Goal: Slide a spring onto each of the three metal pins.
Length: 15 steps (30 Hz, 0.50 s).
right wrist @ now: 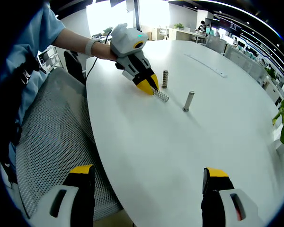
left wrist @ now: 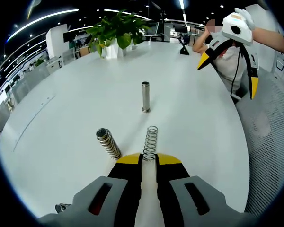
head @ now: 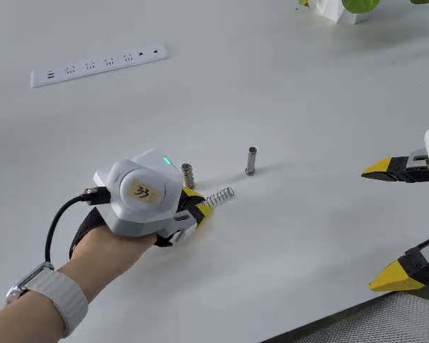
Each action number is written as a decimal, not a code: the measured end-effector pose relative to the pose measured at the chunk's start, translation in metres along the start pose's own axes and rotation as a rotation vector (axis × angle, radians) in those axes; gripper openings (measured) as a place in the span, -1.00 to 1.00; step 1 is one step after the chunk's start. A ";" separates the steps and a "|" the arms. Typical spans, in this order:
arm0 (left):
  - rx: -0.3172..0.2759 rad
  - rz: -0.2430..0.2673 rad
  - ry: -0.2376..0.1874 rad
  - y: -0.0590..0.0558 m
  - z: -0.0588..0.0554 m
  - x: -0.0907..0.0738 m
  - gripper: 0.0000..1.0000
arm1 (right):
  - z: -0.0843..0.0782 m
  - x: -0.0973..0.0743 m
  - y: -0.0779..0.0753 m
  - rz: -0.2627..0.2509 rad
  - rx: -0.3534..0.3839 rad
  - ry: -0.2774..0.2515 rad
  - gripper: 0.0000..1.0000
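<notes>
The left gripper is pinching the spring end-on; it risks flexing past the bare pin. The right gripper is gaping wide.

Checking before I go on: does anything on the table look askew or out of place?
Nothing stands out. The bare pin and the pin with a spring both stand upright, and the left gripper holds a loose spring by one end.

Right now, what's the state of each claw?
Left claw: closed on a spring, gripping one end while the rest sticks out ahead.
Right claw: open wide, holding nothing.
</notes>
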<state>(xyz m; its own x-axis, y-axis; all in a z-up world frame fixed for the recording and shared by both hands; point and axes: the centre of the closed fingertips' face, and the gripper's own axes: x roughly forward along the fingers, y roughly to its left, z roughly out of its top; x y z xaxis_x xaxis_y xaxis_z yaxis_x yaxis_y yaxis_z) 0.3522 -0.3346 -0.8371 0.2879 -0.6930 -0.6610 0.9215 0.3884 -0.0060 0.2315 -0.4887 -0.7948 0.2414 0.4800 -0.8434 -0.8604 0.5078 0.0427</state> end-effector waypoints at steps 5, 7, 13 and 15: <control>-0.015 0.009 -0.014 -0.002 0.000 -0.008 -0.86 | 0.008 0.000 0.000 -0.004 -0.008 -0.019 0.88; -0.022 0.013 -0.024 -0.004 0.000 -0.012 -0.86 | 0.012 0.001 0.000 -0.005 -0.017 -0.023 0.88; -0.058 0.015 -0.051 -0.012 0.001 -0.026 -0.86 | 0.028 0.003 0.001 -0.007 -0.034 -0.057 0.88; -0.054 0.020 -0.052 -0.013 0.000 -0.032 -0.86 | 0.034 0.005 0.003 -0.006 -0.041 -0.070 0.87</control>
<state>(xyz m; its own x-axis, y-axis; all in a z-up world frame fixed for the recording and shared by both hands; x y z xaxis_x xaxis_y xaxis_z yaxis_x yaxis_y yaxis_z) 0.3310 -0.3175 -0.8158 0.3206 -0.7148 -0.6216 0.9003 0.4339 -0.0346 0.2454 -0.4603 -0.7809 0.2761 0.5269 -0.8039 -0.8760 0.4820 0.0151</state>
